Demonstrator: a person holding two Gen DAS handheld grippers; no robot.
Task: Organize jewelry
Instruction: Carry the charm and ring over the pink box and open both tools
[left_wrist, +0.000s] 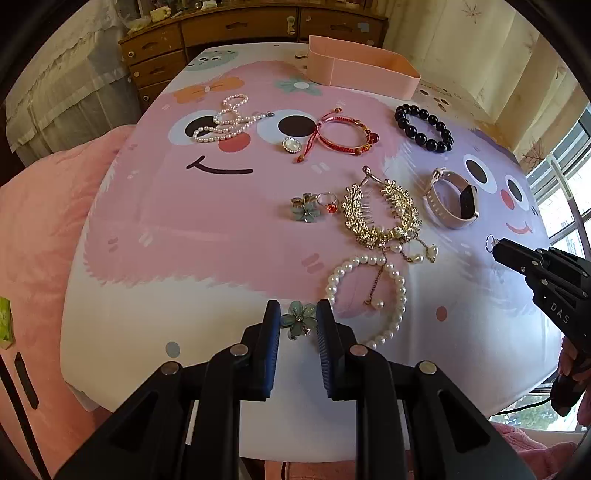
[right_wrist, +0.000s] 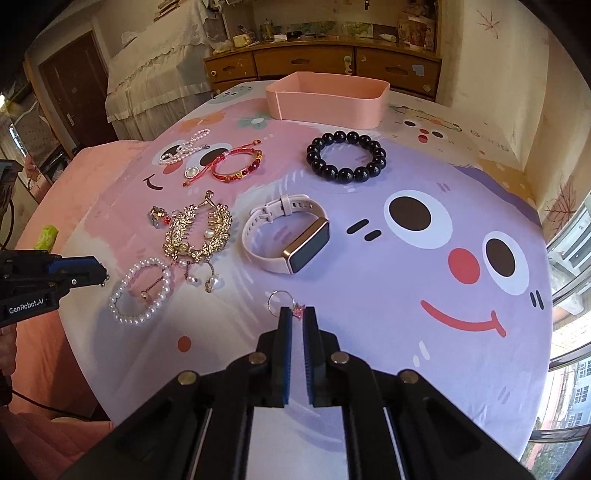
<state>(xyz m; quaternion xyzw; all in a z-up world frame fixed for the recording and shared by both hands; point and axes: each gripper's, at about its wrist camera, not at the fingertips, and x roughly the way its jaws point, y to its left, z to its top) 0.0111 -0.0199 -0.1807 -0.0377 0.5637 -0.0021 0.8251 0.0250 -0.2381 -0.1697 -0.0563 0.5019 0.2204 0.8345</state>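
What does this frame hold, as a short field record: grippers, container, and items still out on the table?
left gripper: open, fingers either side of a green flower piece
right gripper: nearly closed around a pink-stone ring; grip unclear
container: pink box, far edge of table, contents not visible
still out: black bead bracelet, smartwatch, gold hair comb, pearl bracelet, red cord bracelet, pearl necklace

Black tools (left_wrist: 297, 317) with blue pads (left_wrist: 272, 343), silver screws.

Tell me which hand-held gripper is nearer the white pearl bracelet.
Left. The left hand-held gripper sits just beside the white pearl bracelet, straddling a green flower piece. The right hand-held gripper is farther off, at a small ring.
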